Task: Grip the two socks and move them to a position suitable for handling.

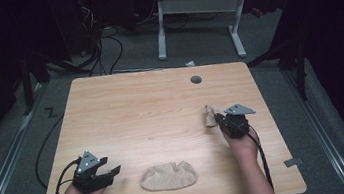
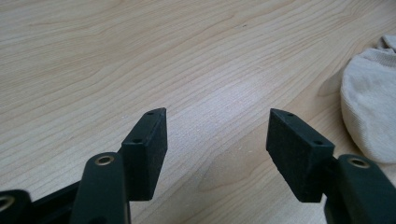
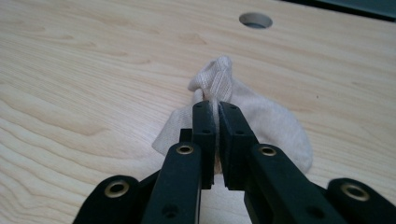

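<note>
A flattened beige sock [image 1: 169, 176] lies near the table's front edge, a little right of my left gripper [image 1: 111, 171]. In the left gripper view its rounded end [image 2: 369, 102] shows at the right, and that gripper [image 2: 217, 116] stands open over bare wood, with nothing between its pads. At the right of the table my right gripper [image 1: 220, 118] is shut on a second beige sock [image 1: 210, 115]. In the right gripper view the gripper [image 3: 215, 107] pinches a fold of this sock [image 3: 271, 121], whose bunched cuff sticks up past the fingertips while its body rests on the wood.
The wooden table [image 1: 136, 107] has a round cable hole [image 1: 196, 79] at the far right, also seen in the right gripper view [image 3: 255, 20]. Beyond the far edge stand a white desk frame [image 1: 161, 28] and cables on the dark floor.
</note>
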Motion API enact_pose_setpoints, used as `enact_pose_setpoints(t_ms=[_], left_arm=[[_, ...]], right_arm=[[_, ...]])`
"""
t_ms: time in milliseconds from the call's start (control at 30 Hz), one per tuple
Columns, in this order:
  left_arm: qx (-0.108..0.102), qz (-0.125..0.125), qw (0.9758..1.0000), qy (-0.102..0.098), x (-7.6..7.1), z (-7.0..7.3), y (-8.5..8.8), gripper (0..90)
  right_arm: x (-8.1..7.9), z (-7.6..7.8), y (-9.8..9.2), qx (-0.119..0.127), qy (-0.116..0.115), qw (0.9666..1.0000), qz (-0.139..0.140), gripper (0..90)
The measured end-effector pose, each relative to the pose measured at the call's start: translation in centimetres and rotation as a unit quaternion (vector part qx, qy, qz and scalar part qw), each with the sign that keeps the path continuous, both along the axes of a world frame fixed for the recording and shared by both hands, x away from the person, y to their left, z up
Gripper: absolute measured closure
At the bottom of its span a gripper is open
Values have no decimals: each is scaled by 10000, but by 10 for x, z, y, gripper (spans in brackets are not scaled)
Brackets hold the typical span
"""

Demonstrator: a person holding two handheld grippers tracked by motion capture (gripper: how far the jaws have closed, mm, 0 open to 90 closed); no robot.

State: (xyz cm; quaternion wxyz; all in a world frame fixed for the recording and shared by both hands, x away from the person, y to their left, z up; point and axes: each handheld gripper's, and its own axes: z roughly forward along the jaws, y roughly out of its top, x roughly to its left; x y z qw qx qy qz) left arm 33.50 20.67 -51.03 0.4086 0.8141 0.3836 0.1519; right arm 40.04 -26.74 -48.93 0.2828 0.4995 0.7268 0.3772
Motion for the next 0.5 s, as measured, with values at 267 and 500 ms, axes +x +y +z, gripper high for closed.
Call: enact_pose_setpoints(t_ms=[267,500], left_arm=[[10,-4,10000,-9,0,0,0,389],[40,-12,10000,-1,1,0,-1,392]], right_arm=[[-11,17,11,90,-329,9993,147,860],[-19,30,28,176,-631,9971,386,861]])
